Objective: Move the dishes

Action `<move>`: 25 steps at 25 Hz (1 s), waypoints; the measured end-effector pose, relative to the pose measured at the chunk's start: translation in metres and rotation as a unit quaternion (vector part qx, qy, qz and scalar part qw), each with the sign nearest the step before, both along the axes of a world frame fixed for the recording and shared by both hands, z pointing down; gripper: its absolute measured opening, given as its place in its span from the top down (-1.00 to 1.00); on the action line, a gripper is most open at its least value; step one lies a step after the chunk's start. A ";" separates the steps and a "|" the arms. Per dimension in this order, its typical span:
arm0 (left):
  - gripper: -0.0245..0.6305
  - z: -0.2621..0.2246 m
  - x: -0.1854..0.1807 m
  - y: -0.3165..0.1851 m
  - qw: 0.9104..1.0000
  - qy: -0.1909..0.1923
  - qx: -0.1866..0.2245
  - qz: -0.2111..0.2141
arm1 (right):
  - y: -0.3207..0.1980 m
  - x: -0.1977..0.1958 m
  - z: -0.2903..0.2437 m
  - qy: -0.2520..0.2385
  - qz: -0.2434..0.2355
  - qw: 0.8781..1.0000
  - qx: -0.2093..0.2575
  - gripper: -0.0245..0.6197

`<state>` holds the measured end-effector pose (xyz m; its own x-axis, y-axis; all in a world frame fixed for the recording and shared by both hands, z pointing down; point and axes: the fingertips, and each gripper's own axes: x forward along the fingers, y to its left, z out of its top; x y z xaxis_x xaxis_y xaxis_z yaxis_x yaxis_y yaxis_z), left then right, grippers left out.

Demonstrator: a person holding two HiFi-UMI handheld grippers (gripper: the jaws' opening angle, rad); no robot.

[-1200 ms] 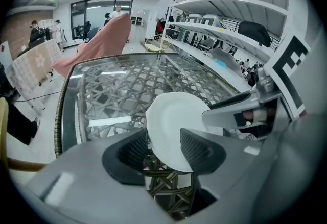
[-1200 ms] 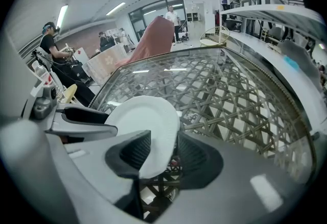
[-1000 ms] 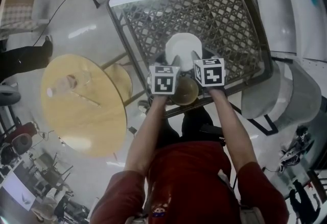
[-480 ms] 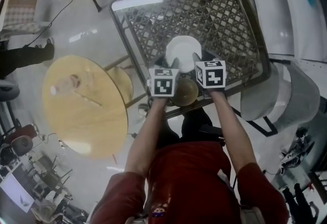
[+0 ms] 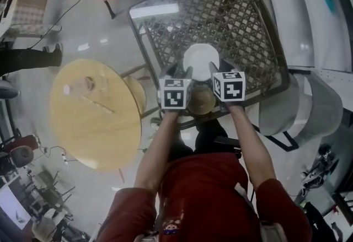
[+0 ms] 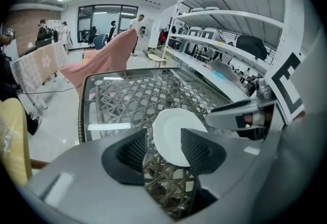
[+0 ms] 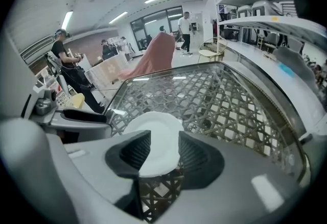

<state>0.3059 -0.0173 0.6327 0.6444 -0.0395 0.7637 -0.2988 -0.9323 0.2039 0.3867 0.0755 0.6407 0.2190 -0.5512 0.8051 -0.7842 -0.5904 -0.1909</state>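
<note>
Approach to the dish. My left gripper and right gripper hover side by side at the near edge of the white plate, which lies flat on the glass-topped lattice counter. Both pairs of jaws stand apart, clasping nothing. Each frames the plate's rim, apparently so that the two can pinch it together and lift it level.

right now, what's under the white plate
The white plate lies on the glass tabletop, with woven lattice showing through the glass round it. The patch directly beneath is hidden by the plate.
</note>
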 end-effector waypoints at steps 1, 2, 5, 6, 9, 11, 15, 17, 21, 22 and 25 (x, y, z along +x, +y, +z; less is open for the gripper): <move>0.26 -0.005 -0.002 -0.001 1.000 0.004 0.002 -0.002 | -0.001 -0.001 -0.005 0.003 -0.001 1.000 0.003 0.41; 0.26 -0.010 -0.004 -0.003 1.000 0.008 0.005 -0.003 | -0.003 -0.003 -0.010 0.006 -0.001 1.000 0.007 0.41; 0.26 -0.024 -0.013 -0.008 1.000 0.019 0.012 -0.008 | -0.009 -0.012 -0.026 0.016 -0.007 1.000 0.020 0.41; 0.26 -0.028 -0.017 -0.009 1.000 0.023 0.013 -0.011 | -0.012 -0.016 -0.032 0.021 -0.009 0.999 0.026 0.41; 0.26 -0.042 -0.030 -0.014 0.999 0.040 0.011 -0.026 | -0.019 -0.026 -0.053 0.039 -0.012 0.998 0.048 0.41; 0.26 -0.054 -0.039 -0.019 0.998 0.054 0.013 -0.038 | -0.025 -0.034 -0.069 0.051 -0.016 0.997 0.062 0.41; 0.26 -0.088 -0.067 -0.033 0.995 0.082 0.015 -0.061 | -0.044 -0.058 -0.105 0.067 -0.029 0.993 0.092 0.41; 0.26 -0.105 -0.081 -0.036 0.992 0.100 0.012 -0.073 | -0.050 -0.070 -0.122 0.076 -0.032 0.990 0.110 0.42; 0.26 -0.132 -0.102 -0.046 0.987 0.128 0.039 -0.091 | -0.059 -0.090 -0.153 0.099 -0.043 0.983 0.149 0.41; 0.26 -0.138 -0.108 -0.050 0.985 0.133 0.051 -0.093 | -0.062 -0.095 -0.159 0.103 -0.047 0.981 0.157 0.41; 0.26 -0.154 -0.126 -0.060 0.979 0.151 0.085 -0.109 | -0.072 -0.108 -0.173 0.110 -0.063 0.975 0.183 0.41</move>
<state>0.1802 -0.0774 0.4789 0.8020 -0.3123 0.5092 -0.4451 -0.8809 0.1607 0.2785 0.0037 0.4677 0.2760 -0.8260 0.4914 -0.8920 -0.4106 -0.1892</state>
